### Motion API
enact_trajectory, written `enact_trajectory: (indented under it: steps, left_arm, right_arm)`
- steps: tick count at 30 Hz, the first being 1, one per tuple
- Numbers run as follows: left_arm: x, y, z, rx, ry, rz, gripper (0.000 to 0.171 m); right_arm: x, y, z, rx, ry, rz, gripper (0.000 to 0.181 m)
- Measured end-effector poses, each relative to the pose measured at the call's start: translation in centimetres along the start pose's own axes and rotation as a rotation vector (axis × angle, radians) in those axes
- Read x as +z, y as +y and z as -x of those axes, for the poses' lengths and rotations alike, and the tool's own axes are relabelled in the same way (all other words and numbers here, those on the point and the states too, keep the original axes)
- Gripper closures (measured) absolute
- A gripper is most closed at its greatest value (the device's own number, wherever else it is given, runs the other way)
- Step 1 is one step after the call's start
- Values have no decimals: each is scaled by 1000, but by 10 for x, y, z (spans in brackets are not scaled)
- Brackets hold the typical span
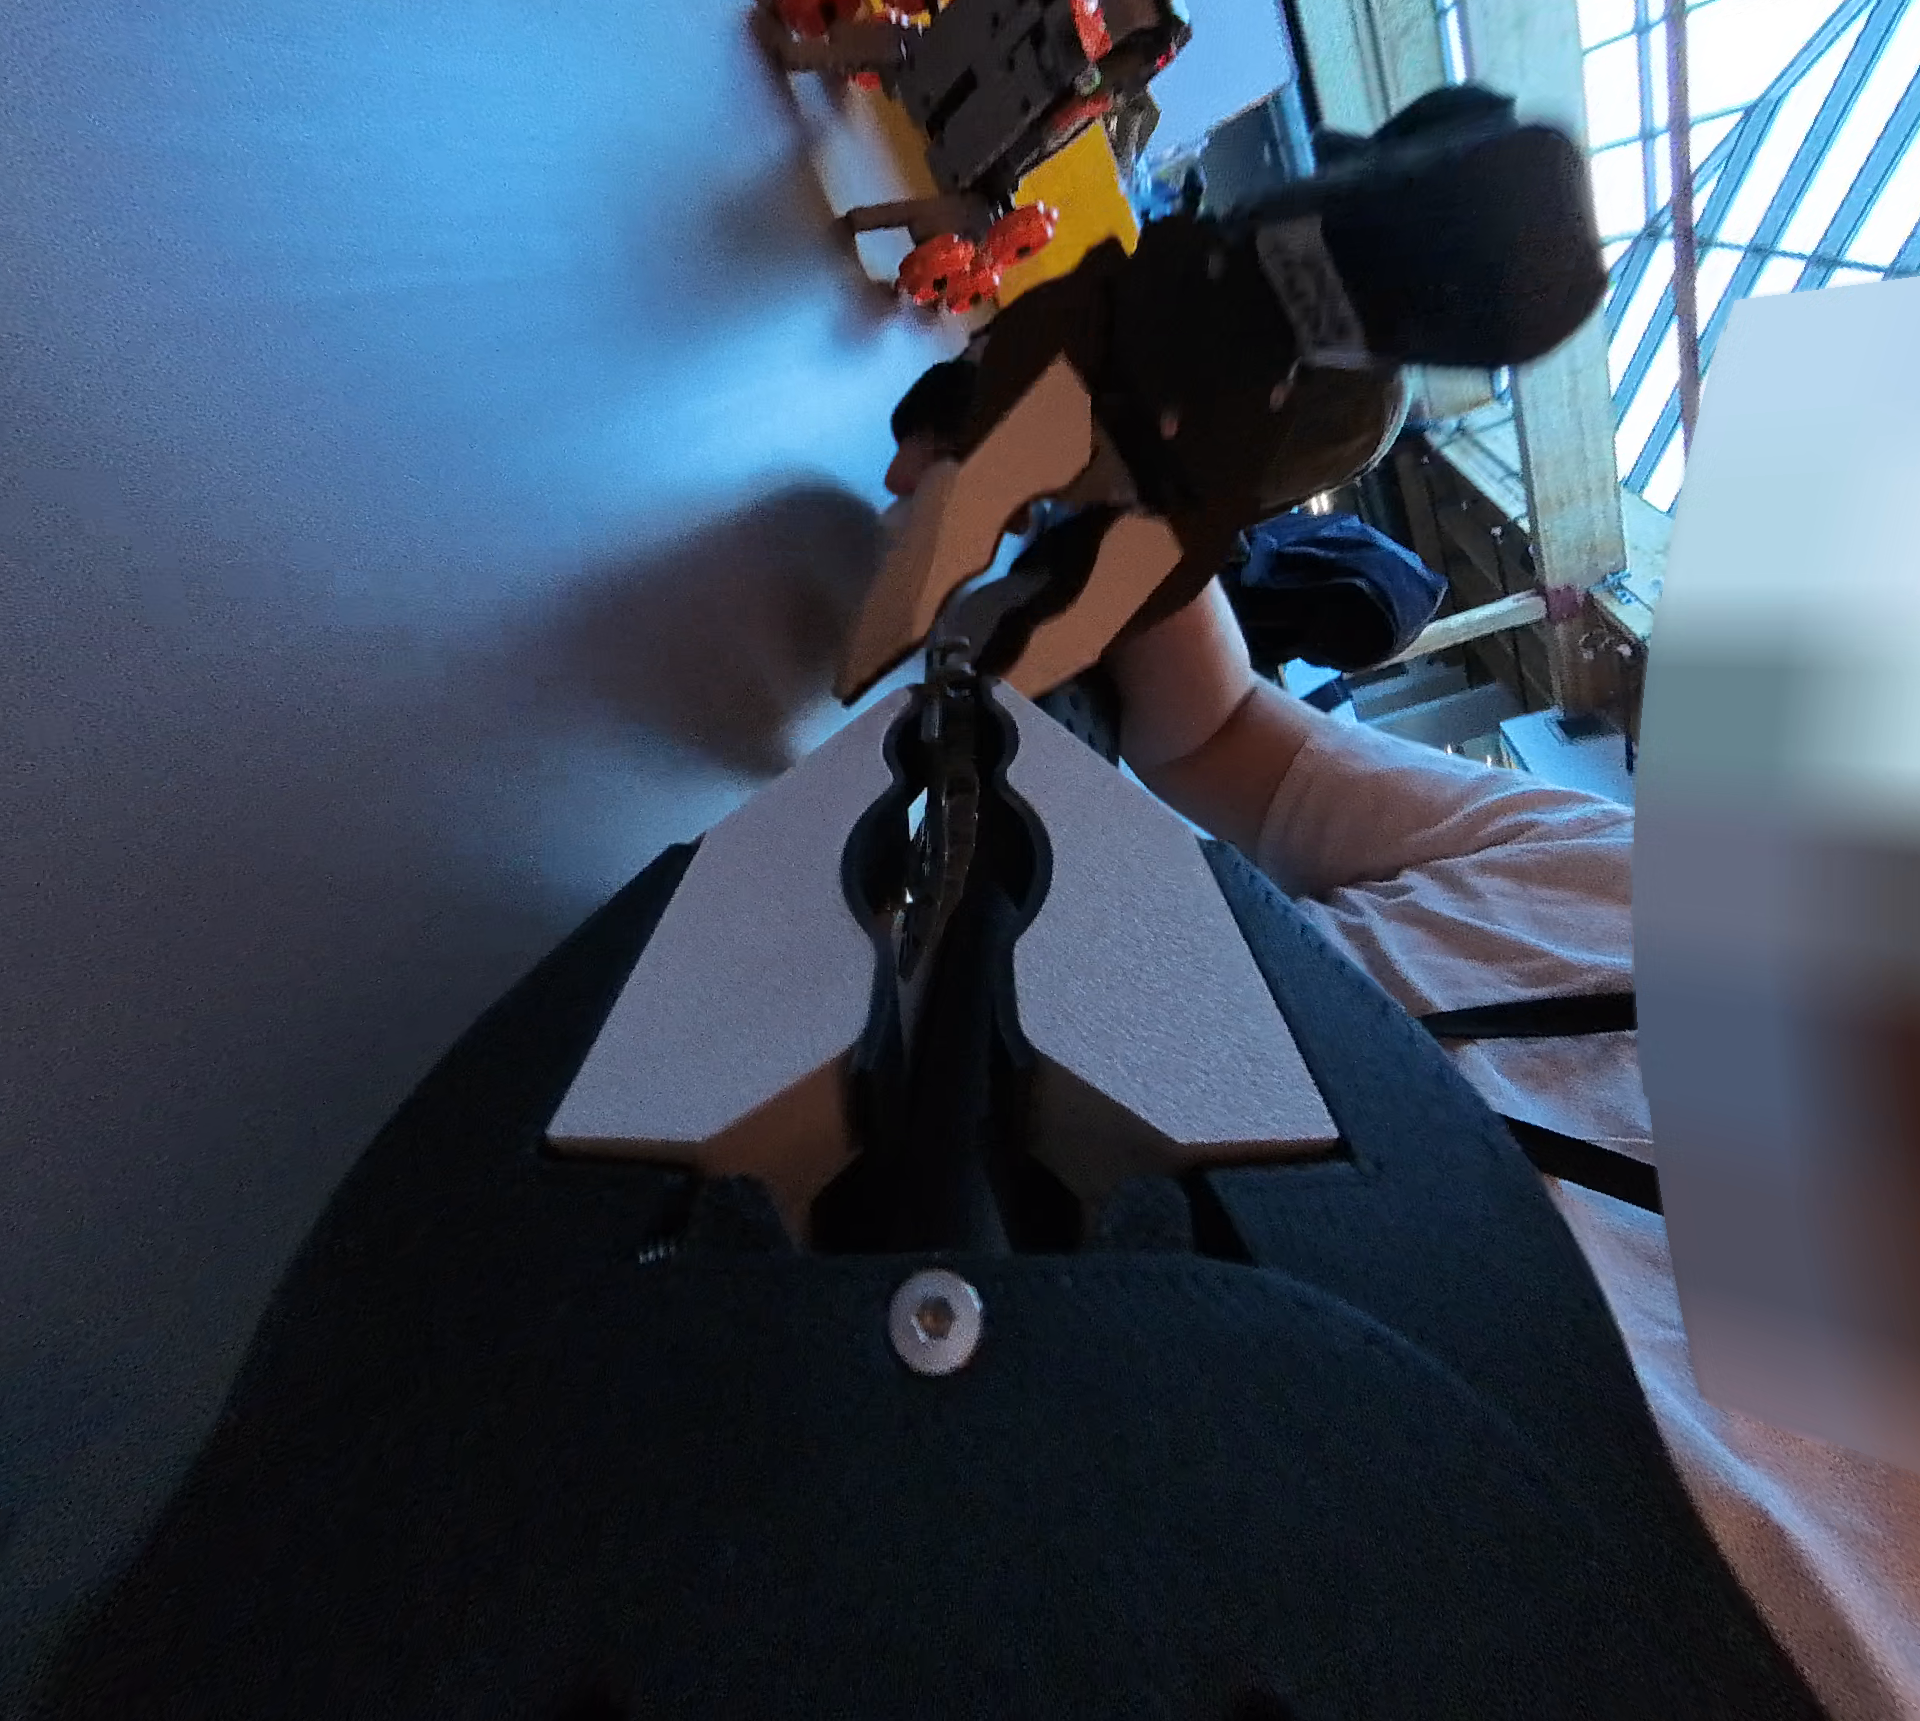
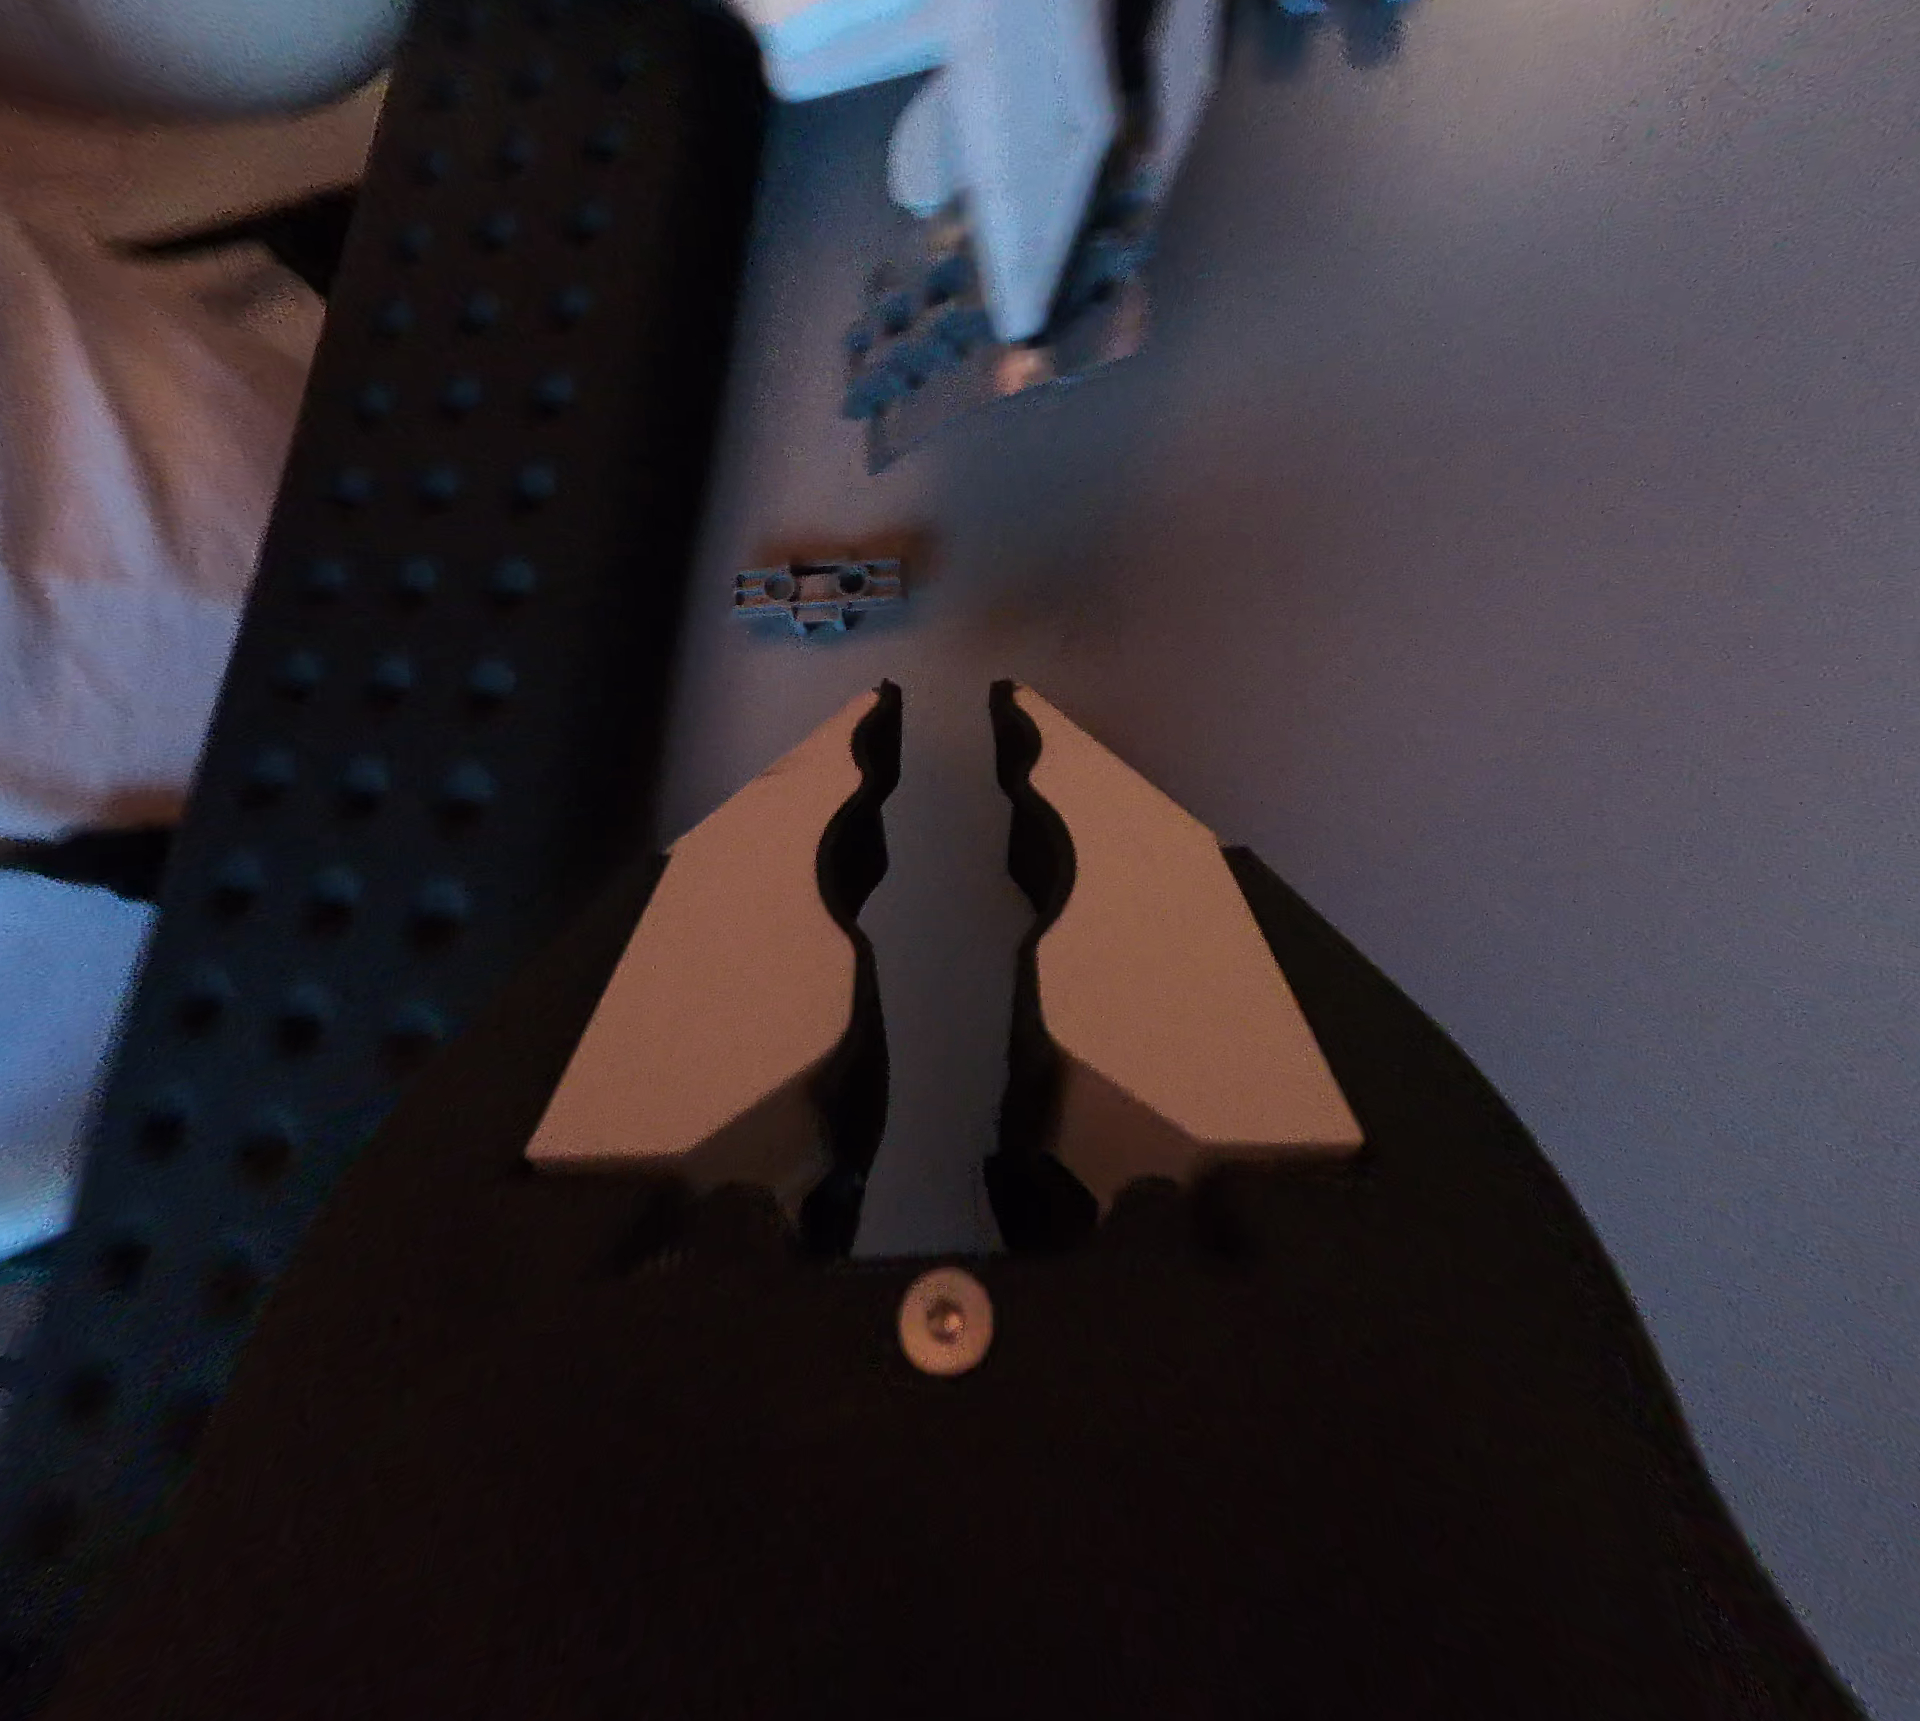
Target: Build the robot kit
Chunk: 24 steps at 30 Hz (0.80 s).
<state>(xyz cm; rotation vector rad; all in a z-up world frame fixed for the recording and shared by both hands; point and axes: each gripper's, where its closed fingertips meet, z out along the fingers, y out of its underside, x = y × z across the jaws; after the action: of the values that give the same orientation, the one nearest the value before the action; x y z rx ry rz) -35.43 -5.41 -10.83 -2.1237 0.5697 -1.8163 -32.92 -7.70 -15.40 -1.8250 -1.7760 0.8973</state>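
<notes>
The left gripper [image 1: 948, 705] is seen rolled sideways above the pale table [image 1: 364, 321], its jaws closed on a thin dark toothed part [image 1: 940, 850]. Just beyond its tips, the right gripper [image 2: 943, 686] is held with a narrow gap between its jaws, empty. A small grey plastic piece [image 2: 821, 593] lies on the table just beyond them. A black-and-orange model [image 1: 1023, 45] stands far off.

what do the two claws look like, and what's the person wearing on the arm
Both the left claw and right claw have a black textured body, pale grey wedge-shaped fingers with wavy black inner pads, and a silver screw at the base. A black perforated bar runs beside the right one. The person wears a pale pink sleeve.
</notes>
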Motion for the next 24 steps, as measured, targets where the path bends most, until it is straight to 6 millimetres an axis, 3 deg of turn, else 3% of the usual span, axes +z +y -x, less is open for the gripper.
enact_trajectory:
  steps: [2, 4, 6, 10, 12, 15, 18, 24]
  left_arm:
    - [-5, -5, 1, -10, 3, -29, 166]
    - [-7, -8, 1, -18, 5, -47, 166]
    - [-7, -8, 1, -27, 11, -50, 166]
    - [-7, -8, 3, -30, 3, -59, 166]
    - [-7, -8, 5, -39, 2, -61, 166]
    - [-6, -8, 5, -47, 3, -56, 166]
    - [-4, -6, 6, -48, 4, -38, 166]
    - [-4, -5, 9, -62, -3, -40, 166]
  right_arm:
    - [7, -5, 7, -215, -21, -32, 152]
    - [8, -10, 5, -383, -24, -19, 151]
    - [8, -20, 14, -432, -118, -8, 150]
    - [18, -7, 18, -469, -224, 165, 150]
    - [21, -6, 17, -564, -142, 174, 146]
    - [16, -20, 31, -724, 0, 39, 146]
    - [15, -9, 27, -901, 140, 90, 148]
    - [27, -20, 28, -880, 124, 54, 150]
